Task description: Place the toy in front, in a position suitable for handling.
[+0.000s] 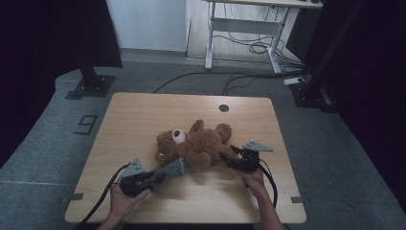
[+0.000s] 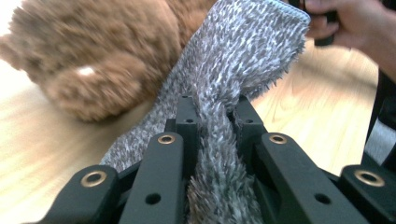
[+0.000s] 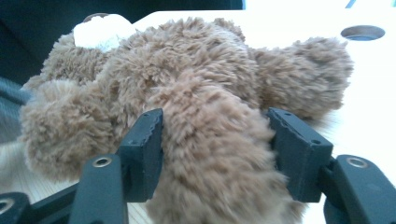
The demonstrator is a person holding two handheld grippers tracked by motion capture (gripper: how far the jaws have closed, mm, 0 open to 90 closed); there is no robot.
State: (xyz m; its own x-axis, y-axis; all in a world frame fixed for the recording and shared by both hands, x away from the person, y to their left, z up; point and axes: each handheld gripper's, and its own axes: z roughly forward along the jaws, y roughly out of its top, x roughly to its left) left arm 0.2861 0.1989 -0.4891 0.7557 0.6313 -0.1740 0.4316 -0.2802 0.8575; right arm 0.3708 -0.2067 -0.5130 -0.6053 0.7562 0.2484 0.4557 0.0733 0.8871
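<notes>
A brown teddy bear (image 1: 196,143) lies on its back in the middle of the wooden table (image 1: 143,120), white muzzle up. My left gripper (image 1: 158,178) is shut on a grey fluffy cloth (image 1: 173,167), whose free end rests against the bear's side. In the left gripper view the cloth (image 2: 243,60) runs up from between the jaws of this gripper (image 2: 215,112) to the bear (image 2: 107,51). My right gripper (image 1: 234,155) comes in from the bear's right. Its jaws press on both sides of a plush leg (image 3: 215,154), so this gripper (image 3: 217,126) is shut on it.
A round cable hole (image 1: 223,108) sits near the table's far edge. Dark stand bases (image 1: 91,86) flank the table on the floor. A white desk frame (image 1: 244,28) and cables lie beyond. Bare wood stretches left of the bear and along the front edge.
</notes>
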